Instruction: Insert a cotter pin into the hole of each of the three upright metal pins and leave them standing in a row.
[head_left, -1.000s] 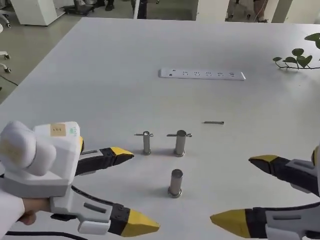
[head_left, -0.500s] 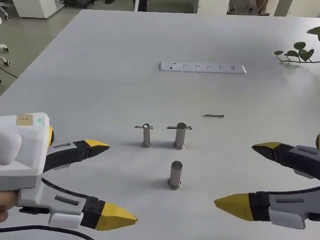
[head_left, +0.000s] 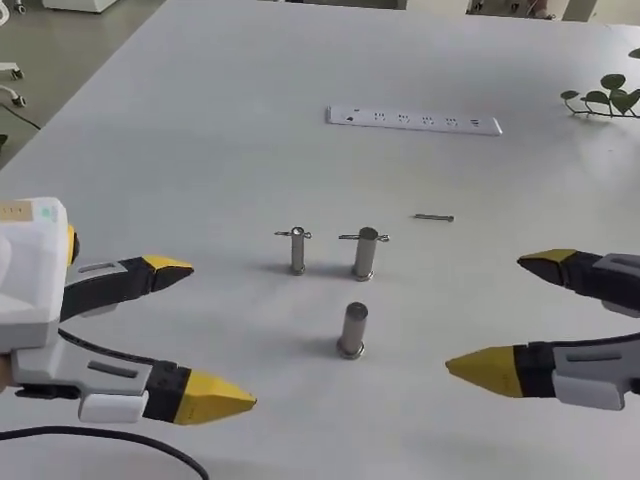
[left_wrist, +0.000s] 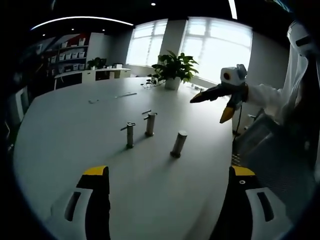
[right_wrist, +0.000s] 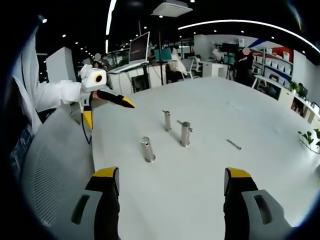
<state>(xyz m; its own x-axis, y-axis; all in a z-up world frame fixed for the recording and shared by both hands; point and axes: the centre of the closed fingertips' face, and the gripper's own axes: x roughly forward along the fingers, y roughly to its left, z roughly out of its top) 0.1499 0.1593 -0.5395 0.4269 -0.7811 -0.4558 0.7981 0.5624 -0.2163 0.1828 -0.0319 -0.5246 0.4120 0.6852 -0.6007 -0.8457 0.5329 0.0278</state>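
left gripper (head_left: 220, 335), right gripper (head_left: 484, 313) hovering over table (head_left: 200, 150), jaws spread wide, empty; two rear pins (head_left: 365, 258) standing fitted with cotter pins (head_left: 350, 238), front pin (head_left: 351, 330) standing bare, loose cotter pin (head_left: 433, 217) lying nearby.

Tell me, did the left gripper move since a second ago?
Yes. The left gripper has drawn back to the left, away from the left metal pin; the gap between them is wider.

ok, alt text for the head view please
Three metal pins stand upright on a white table: the rear left pin and rear right pin each hold a cotter pin, the front pin has none. A loose cotter pin lies farther right. The left gripper and right gripper, both open and empty, flank them.
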